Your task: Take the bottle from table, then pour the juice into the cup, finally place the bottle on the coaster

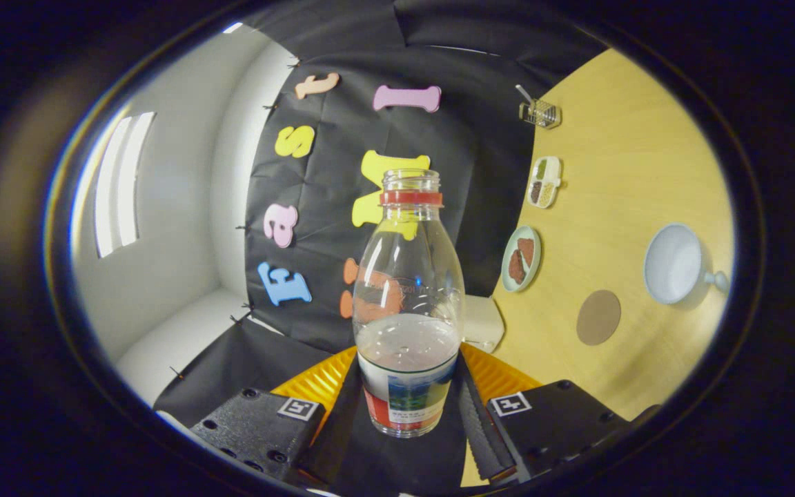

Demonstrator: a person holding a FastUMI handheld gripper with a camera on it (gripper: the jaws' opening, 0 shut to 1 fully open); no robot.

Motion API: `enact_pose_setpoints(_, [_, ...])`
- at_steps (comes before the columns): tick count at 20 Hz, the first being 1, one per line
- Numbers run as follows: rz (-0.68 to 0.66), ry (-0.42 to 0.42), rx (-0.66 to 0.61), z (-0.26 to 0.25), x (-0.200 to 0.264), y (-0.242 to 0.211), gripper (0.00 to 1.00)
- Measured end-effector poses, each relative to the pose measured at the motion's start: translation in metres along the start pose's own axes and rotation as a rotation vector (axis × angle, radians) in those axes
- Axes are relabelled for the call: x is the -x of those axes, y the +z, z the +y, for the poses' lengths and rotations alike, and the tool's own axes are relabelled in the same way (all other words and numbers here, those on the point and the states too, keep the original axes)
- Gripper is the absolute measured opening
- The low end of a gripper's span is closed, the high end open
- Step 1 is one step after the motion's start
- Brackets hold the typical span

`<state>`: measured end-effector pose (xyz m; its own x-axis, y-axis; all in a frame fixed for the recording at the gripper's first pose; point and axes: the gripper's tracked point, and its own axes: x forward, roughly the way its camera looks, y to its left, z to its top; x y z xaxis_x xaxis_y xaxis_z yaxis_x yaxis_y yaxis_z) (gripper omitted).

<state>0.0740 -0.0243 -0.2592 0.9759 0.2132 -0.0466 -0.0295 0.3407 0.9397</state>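
Your gripper (408,414) clamps the open juice bottle (408,304) between both fingers, its neck pointing straight ahead; the white cup (673,264) lies off to your right, beyond the coaster (598,317).

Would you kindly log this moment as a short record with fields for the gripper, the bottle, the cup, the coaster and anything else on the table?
gripper: gripper shut on the bottle, both fingers pressed against its lower part
bottle: bottle clear, uncapped, red neck ring, liquid in its lower part, lifted and tilted relative to the table
cup: cup white, with handle, looks empty, on the wooden table
coaster: coaster round, brown, bare, beside the cup
other items: plate with brown food, divided dish, small wire rack
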Motion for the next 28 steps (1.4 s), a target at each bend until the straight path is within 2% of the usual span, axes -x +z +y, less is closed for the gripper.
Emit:
enact_pose_setpoints(3, [0.01,-0.049,0.198,-0.006,0.006,0.001,0.76])
enact_pose_setpoints(8, [0.033,-0.115,0.661,0.002,0.016,0.009,0.76])
enact_pose_setpoints(10, [0.026,-0.122,0.785,0.009,0.016,0.007,0.76])
enact_pose_setpoints(15, [0.016,-0.134,0.953,0.023,0.015,0.012,0.77])
enact_pose_setpoints(20, [0.002,-0.226,1.153,0.024,-0.009,0.026,0.77])
enact_pose_setpoints(28, [-0.025,-0.346,1.202,0.001,-0.029,0.042,0.77])
